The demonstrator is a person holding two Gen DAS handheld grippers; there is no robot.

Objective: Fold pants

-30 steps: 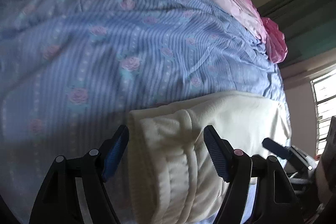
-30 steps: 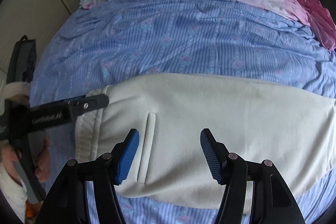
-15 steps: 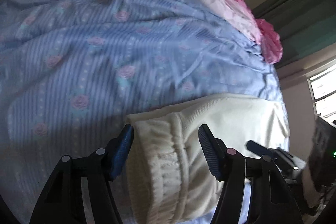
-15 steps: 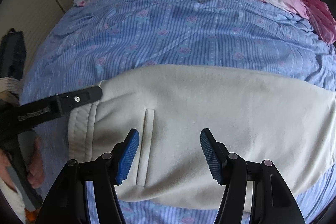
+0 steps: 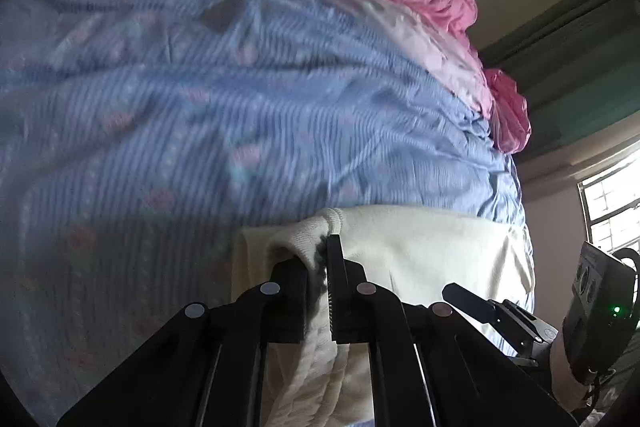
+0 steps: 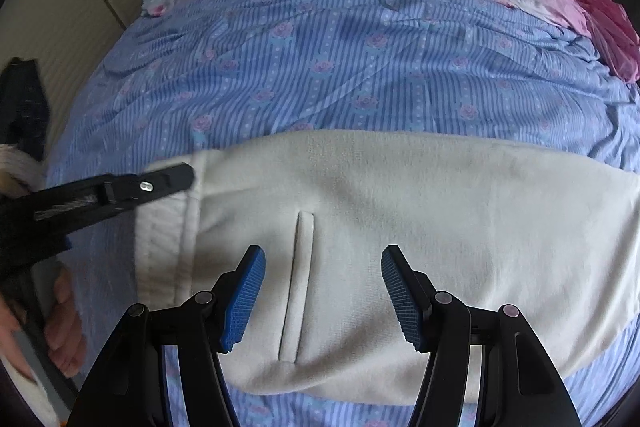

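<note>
Blue floral bedding (image 6: pixel 360 67) is being used as the folding surface, cream pants (image 6: pixel 400 227) lying across it at six o'clock. The ribbed waistband (image 5: pixel 308 239) is being pinched by the closed left gripper (image 5: pixel 318 267), while the right gripper (image 6: pixel 322 291) is being held wide apart and empty above the pocket slit (image 6: pixel 298 283). A lift toward three o'clock is probably being called for next.

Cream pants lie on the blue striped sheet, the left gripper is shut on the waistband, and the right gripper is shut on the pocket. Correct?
Not quite. The right gripper is open above the pants, as the right wrist view shows. The left gripper is shut on the waistband, on the sheet.

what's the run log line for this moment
stage: grasp | left claw: shut on pants waistband | right claw: open over cream pants | surface: blue floral sheet
</note>
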